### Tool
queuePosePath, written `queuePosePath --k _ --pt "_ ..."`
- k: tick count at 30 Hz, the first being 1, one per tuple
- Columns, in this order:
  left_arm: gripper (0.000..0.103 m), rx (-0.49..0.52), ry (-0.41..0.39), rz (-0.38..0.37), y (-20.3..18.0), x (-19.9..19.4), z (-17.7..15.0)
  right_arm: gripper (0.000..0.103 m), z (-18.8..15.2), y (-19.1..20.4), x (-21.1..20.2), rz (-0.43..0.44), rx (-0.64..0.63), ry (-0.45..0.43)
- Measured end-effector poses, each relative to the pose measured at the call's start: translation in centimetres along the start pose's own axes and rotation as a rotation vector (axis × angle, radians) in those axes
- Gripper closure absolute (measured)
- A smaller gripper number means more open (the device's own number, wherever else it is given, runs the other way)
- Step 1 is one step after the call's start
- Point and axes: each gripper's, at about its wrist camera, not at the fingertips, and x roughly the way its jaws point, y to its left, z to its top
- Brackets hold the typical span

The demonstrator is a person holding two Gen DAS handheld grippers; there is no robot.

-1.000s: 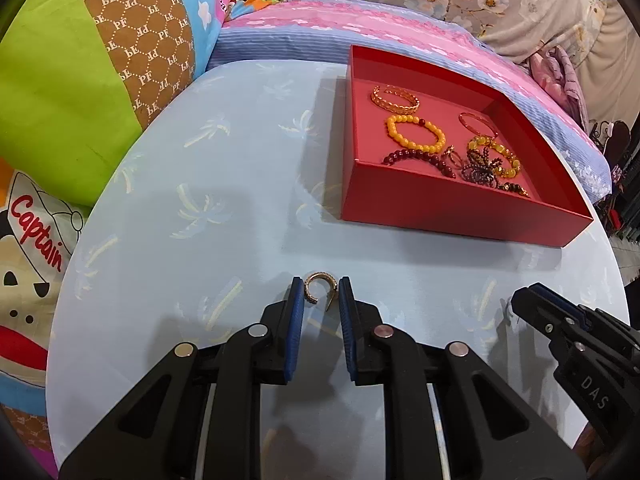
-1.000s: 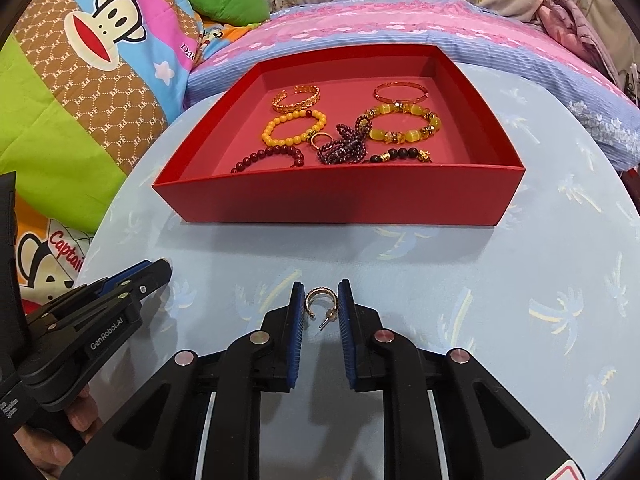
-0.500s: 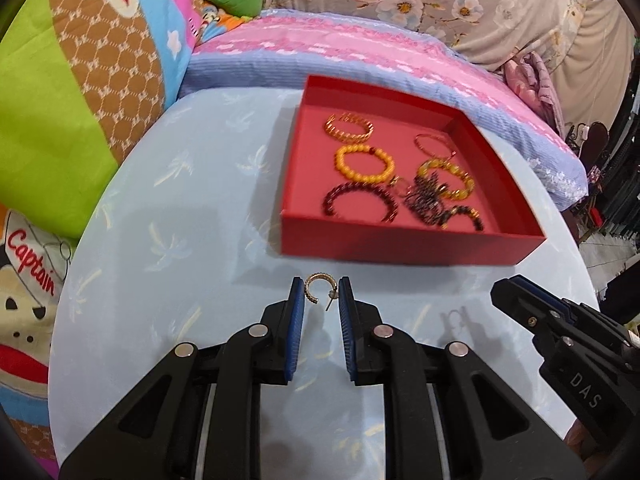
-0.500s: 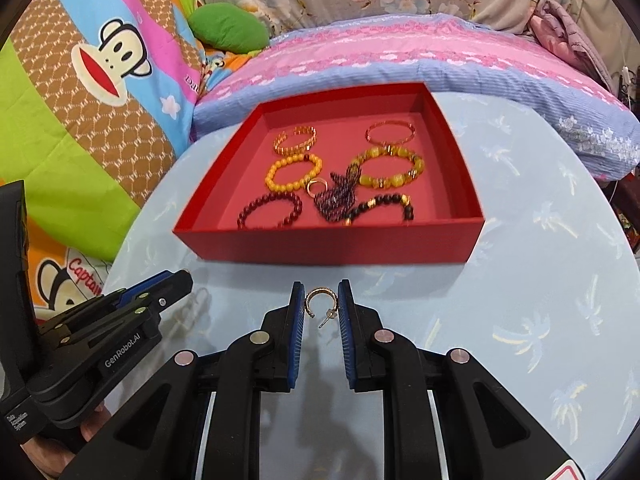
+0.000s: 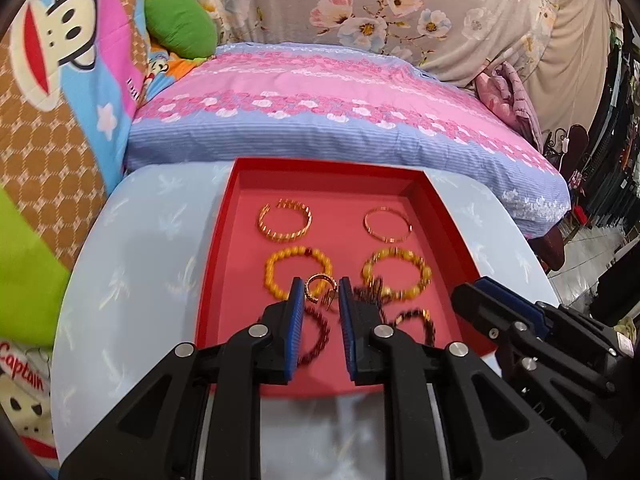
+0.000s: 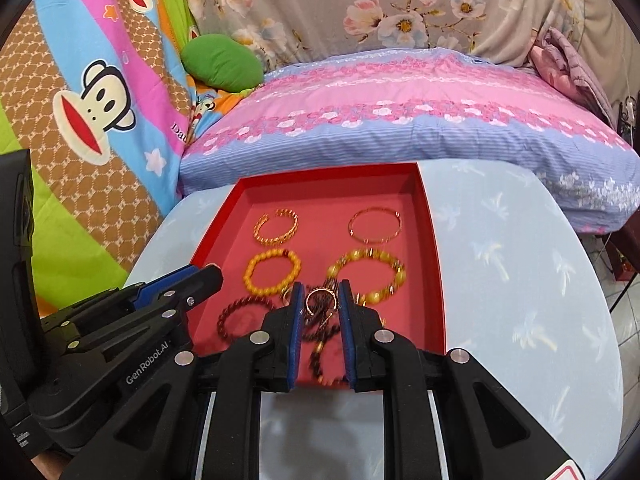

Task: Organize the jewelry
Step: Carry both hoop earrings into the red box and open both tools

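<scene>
Each gripper is shut on a small gold hoop earring. My left gripper (image 5: 319, 294) holds its earring (image 5: 320, 285) above the near middle of the red tray (image 5: 216, 264). My right gripper (image 6: 319, 299) holds the other earring (image 6: 320, 300) above the tray (image 6: 434, 280), over the dark beaded bracelets. In the tray lie a gold twisted bangle (image 5: 285, 221), a thin gold bangle (image 5: 387, 224), two yellow bead bracelets (image 5: 298, 270) (image 5: 396, 274) and dark red bead bracelets (image 6: 240, 314). The right gripper shows at the right of the left wrist view (image 5: 520, 320), the left gripper at the left of the right wrist view (image 6: 160, 300).
The tray sits on a round table with a light blue palm-print cloth (image 5: 140, 260). Behind it is a bed with a pink and blue cover (image 5: 320, 92). A cartoon monkey quilt (image 6: 92, 100) and a green cushion (image 6: 222, 62) are at the left.
Both grippers have moved forward from the bare cloth in front of the tray to above the tray, each still holding its earring.
</scene>
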Motion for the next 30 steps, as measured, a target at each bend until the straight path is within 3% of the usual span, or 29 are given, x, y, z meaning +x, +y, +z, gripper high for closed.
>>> queuePosePath --k 16,30 --pt "0.086 -0.025 0.066 0.019 1.5 8.5 4.1 0.086 5.2 -1.5 8.6 -0.029 -0.001 0.062" --pt "0.085 -0.037 0.102 0.033 2.3 10.3 4.7 0.085 5.7 -1.5 10.8 -0.034 -0.008 0.089"
